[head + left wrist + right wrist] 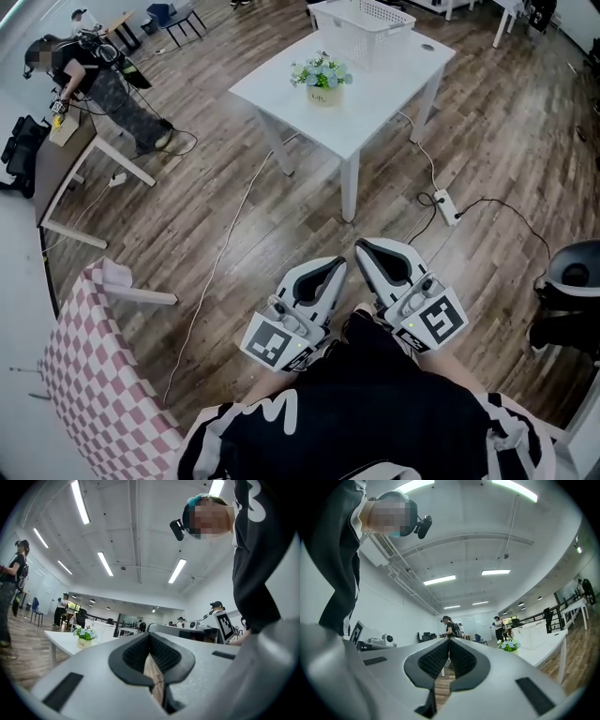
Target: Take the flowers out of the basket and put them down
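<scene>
The table, upper centre of the head view, is white, as is the lattice-walled basket. The flowers are pale blue and white with green leaves, and their pot is cream. The floor is grey-brown wood plank. At lower left, a cloth is checked pink and white. The left gripper and right gripper are white, black inside the jaws, with black-and-white square patterns. The shirt at the bottom is black with white stripes.

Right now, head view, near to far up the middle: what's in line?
left gripper beside right gripper, both shut and empty → white table → flowers in their pot, on the table → basket
</scene>
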The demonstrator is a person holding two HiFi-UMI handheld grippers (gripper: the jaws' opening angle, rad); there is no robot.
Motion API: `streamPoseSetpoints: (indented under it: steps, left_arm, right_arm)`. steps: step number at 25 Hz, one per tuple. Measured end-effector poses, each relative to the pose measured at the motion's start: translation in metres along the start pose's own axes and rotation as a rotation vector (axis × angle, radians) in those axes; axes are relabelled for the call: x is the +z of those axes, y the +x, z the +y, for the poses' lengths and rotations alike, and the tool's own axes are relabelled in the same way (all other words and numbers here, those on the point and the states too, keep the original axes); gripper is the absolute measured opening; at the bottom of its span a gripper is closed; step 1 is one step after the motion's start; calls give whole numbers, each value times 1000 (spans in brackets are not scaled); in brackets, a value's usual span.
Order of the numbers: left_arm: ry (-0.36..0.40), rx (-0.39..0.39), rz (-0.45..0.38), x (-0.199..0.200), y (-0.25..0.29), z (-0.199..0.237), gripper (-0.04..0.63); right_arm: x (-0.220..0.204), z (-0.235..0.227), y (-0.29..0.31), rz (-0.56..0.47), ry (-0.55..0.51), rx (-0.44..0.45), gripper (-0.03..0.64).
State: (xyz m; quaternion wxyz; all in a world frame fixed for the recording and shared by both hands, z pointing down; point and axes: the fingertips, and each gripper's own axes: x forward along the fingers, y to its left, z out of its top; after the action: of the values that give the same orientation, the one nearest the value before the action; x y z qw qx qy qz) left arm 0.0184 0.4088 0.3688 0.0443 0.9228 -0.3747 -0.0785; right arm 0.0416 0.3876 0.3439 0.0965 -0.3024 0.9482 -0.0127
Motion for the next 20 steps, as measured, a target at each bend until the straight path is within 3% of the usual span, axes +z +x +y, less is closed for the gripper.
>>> streamPoseSetpoints:
  steps: [10,20]
  left_arm:
    - [-32,-36,34,-22,-100,-52,3]
    - [2,-41,-15,1,-132,-77,3]
  right_arm:
    - [-10,111,-47,8,-17,-88,18]
    - [-11,155,-58,10,-21,-62,18]
